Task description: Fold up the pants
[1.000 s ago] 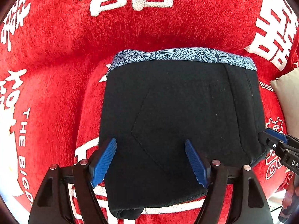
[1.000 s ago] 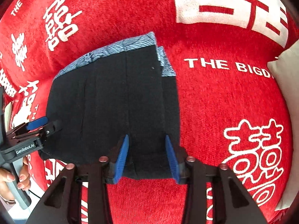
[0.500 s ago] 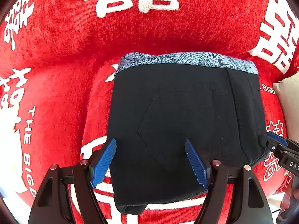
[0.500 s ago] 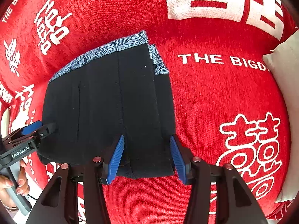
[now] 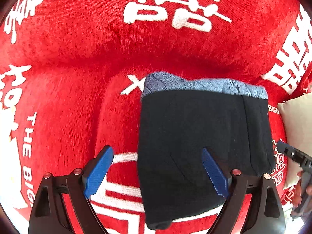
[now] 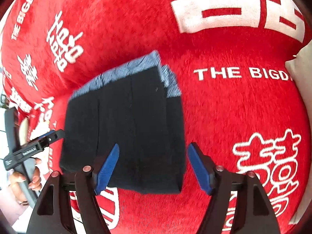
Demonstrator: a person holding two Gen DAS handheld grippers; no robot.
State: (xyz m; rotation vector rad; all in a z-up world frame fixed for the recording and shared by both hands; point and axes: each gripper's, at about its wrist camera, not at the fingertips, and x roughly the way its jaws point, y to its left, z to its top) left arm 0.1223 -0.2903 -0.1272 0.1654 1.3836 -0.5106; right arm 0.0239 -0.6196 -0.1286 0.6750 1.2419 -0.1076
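1. Both tools have opened wider and pulled back since the earlier pictures, and the folded pants now sit more to the right in the left view.
2. The left tool [image 5: 157, 172] is spread wide and holds nothing. Its left blue pad [image 5: 98, 172] is over the red cover, and its right blue pad [image 5: 214, 172] is over the black cloth.
3. The right tool [image 6: 154, 167] is also spread wide and holds nothing. Its left pad [image 6: 106, 168] is over the pants, and its right pad [image 6: 199, 168] is just past their right edge.
4. The pants [image 5: 202, 142] are black with a blue patterned waistband [image 5: 204, 84]. They lie folded into a neat block on the red blanket [image 5: 78, 48], with the waistband at the far end.
5. In the right view the pants [image 6: 126, 128] show two layers at the right side, one edge peeking out beside the other.
6. The red blanket [image 6: 224, 107] has big white signs and the words "THE BIGD" on it.
7. A cream cushion [image 5: 296, 128] sits at the right edge, close to the pants.
8. The person's hand [image 6: 25, 177] holds the handle of the left tool [image 6: 35, 146] at the pants' left edge.
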